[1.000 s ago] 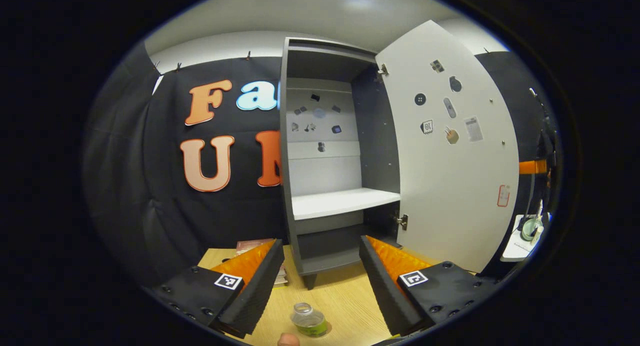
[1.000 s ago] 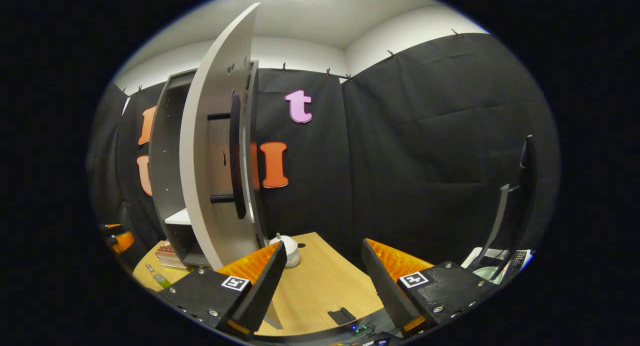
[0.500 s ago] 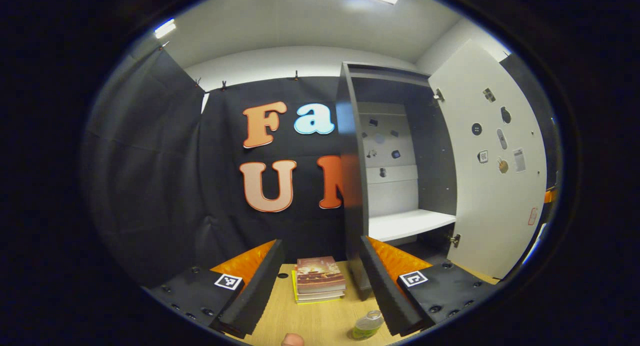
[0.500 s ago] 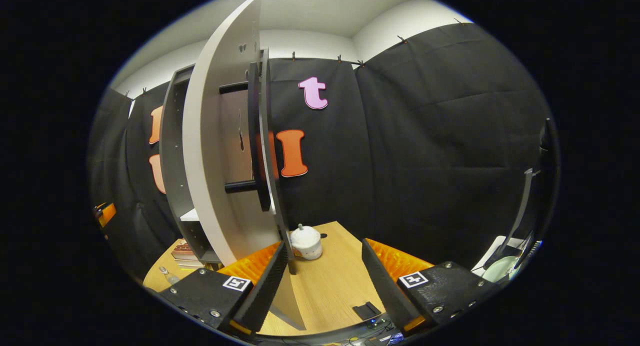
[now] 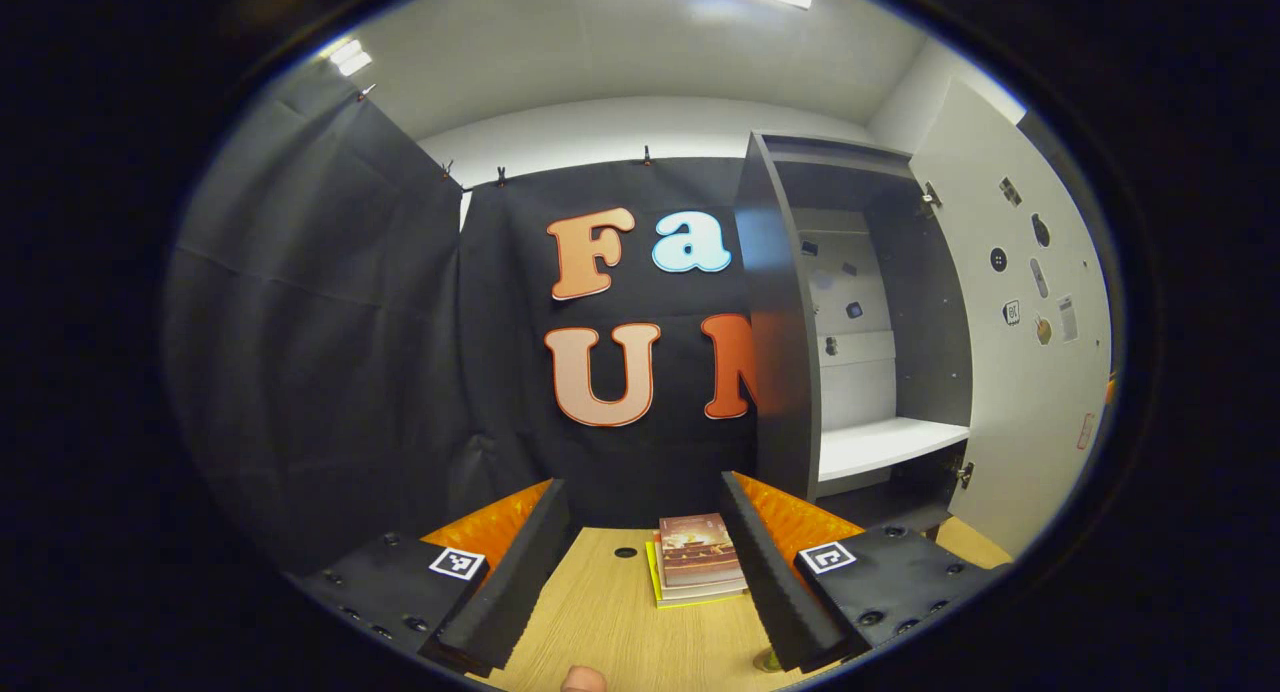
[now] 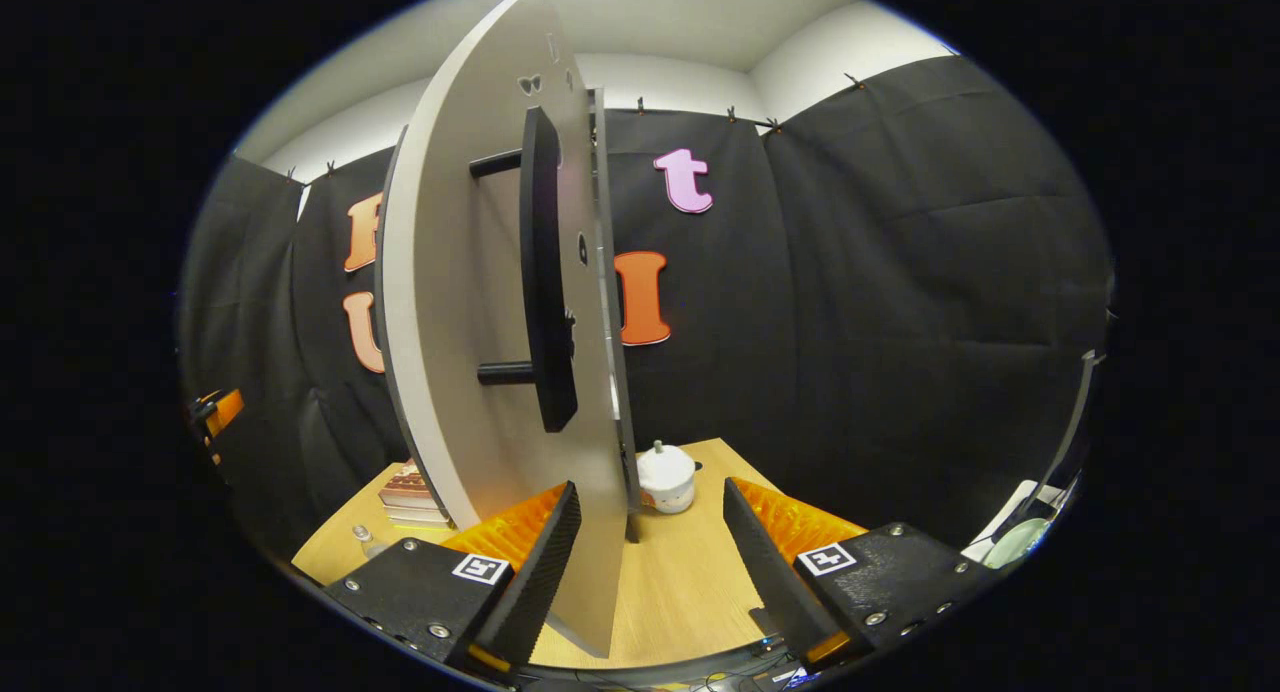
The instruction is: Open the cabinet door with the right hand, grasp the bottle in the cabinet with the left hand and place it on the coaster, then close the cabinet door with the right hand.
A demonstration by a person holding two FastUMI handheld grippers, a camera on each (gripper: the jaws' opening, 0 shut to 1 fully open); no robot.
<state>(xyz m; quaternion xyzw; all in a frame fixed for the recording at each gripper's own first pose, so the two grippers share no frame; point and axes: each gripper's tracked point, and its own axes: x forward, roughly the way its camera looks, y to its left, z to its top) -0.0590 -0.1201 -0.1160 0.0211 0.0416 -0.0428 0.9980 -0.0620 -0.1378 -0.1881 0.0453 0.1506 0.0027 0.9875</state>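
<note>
Since a second ago the left tongs (image 5: 640, 562) have swung left of the cabinet (image 5: 790, 372), and the bottle has slipped from their view. They gape, holding nothing, over the wooden surface (image 5: 600, 622). The left gripper view shows one white shelf (image 5: 885, 447) and one stack of books (image 5: 697, 567) beside the cabinet. The right gripper view shows the bottle (image 6: 366, 542) standing on the surface left of the open cabinet door (image 6: 470, 312), one dark handle (image 6: 545, 272) and one white pot (image 6: 665, 477). The right tongs (image 6: 648, 562) gape with the door's edge between them, untouched.
</note>
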